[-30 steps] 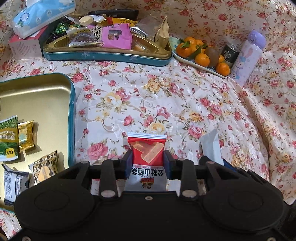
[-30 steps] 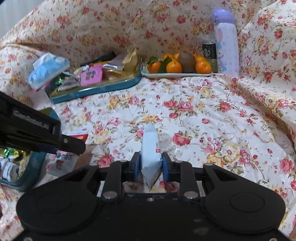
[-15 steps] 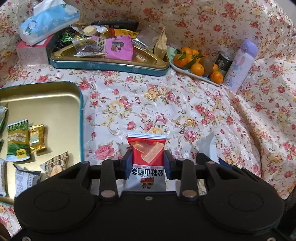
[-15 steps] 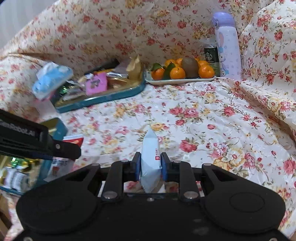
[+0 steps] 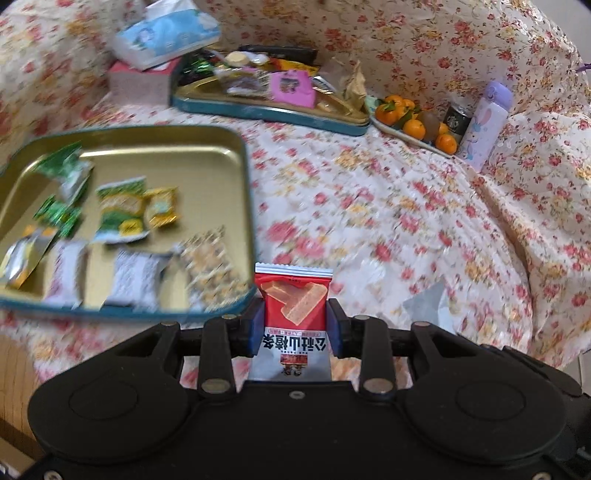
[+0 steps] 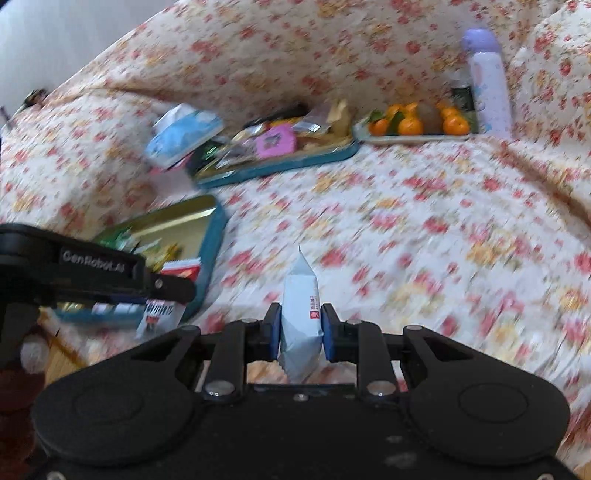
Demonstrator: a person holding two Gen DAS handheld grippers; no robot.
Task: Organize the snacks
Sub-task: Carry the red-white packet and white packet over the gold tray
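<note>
Left wrist view: left claw [image 5: 294, 325] grips red snack pkt [image 5: 293, 302] mid-body, gold tray [image 5: 243, 158] at 10 o'clock. Right claw [image 6: 300, 326] pinches pale blue pkt [image 6: 300, 314] edge-on. Both look light, crinkly, prob. slippery w/ crushable contents; hold mid-body, gently.

- Floral cloth [image 5: 369, 206] covers the whole surface.
- Near tin tray [image 5: 245, 173] of snacks lies left.
- Far tin tray [image 5: 266, 110], tissue pack [image 5: 166, 33], fruit plate [image 5: 410, 134] and purple bottle [image 5: 485, 123] line the back.

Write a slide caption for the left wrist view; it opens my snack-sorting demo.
Left claw grips a red wafer packet beside the partly filled gold tray.
</note>
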